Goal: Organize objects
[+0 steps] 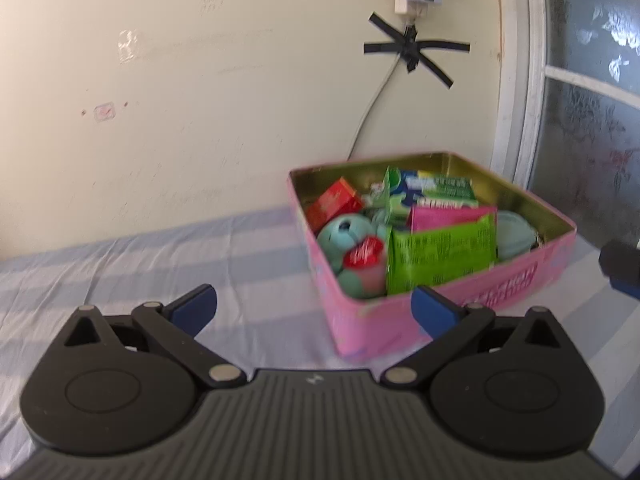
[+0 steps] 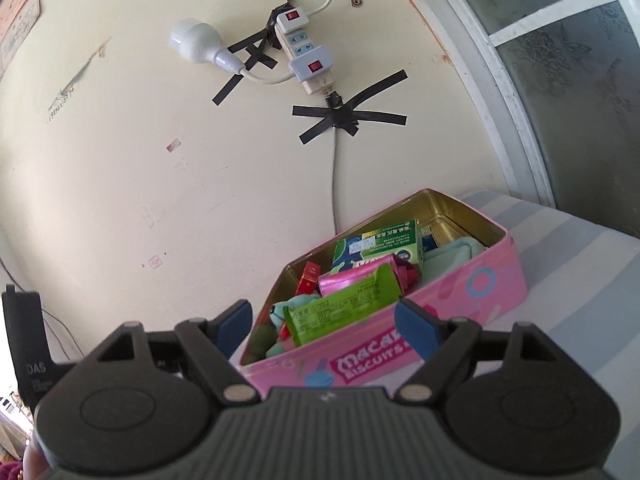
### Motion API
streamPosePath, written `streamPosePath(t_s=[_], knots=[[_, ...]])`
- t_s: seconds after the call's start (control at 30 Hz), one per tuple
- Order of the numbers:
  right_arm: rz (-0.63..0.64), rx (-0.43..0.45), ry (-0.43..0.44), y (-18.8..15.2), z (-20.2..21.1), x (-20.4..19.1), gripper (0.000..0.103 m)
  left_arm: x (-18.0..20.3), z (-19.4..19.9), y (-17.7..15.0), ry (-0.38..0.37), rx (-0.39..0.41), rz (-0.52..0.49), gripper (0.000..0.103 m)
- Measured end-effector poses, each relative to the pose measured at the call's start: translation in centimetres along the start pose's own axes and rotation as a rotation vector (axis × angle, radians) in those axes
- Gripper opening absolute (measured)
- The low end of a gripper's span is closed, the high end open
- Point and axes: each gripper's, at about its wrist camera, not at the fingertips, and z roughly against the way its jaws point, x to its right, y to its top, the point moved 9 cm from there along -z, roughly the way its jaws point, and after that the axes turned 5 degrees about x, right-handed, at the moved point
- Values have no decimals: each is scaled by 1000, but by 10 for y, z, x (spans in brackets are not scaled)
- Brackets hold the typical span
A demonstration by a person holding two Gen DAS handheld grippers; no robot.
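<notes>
A pink biscuit tin (image 1: pixel 500 288) stands open on the striped cloth and holds a green packet (image 1: pixel 440 256), a pink packet (image 1: pixel 444 216), a green box (image 1: pixel 440 192), a red box (image 1: pixel 334 204) and teal plush toys (image 1: pixel 340 236). My left gripper (image 1: pixel 314 308) is open and empty, just in front of the tin's near left corner. In the right wrist view the tin (image 2: pixel 460 304) lies ahead with the green packet (image 2: pixel 344 308) inside. My right gripper (image 2: pixel 324 326) is open and empty, over the tin's near wall. Its tip shows at the left wrist view's right edge (image 1: pixel 620 268).
The blue-and-white striped cloth (image 1: pixel 160 256) covers the surface left of the tin. A cream wall (image 2: pixel 160 160) stands right behind, with a taped power strip (image 2: pixel 304 52) and cord. A frosted window (image 2: pixel 580 100) is on the right. A black device (image 2: pixel 28 344) stands at far left.
</notes>
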Motion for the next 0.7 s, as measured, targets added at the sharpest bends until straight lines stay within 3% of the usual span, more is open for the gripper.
streamPosePath(t_s=[0.27,0.7], knots=[[7,-21,21,-14,11,-8,82,2,16,-21,52,-15,-23,103],[39,-19,15,-20,11,-17,87,5,25,-27,45,-11,11,103]])
